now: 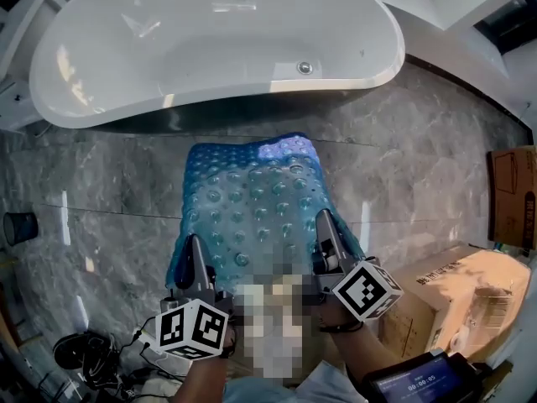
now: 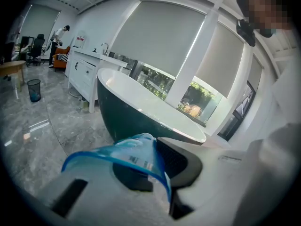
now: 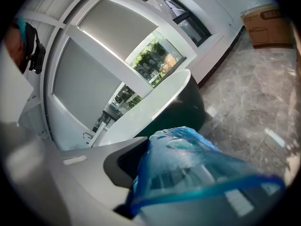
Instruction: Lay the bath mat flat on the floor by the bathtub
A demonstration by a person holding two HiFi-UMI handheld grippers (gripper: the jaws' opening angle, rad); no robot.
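We held the translucent blue, bubbled bath mat (image 1: 252, 200) at centre frame, left gripper (image 1: 192, 248) and right gripper (image 1: 324, 223) jaws clamped on its 2 lower corners, far edge beside the oval bathtub (image 1: 218, 49); marble floor (image 1: 101, 183) open left.

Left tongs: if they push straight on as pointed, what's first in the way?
Clamped on the bath mat, the left tongs aim at the dark side of the bathtub; the floor may come first.
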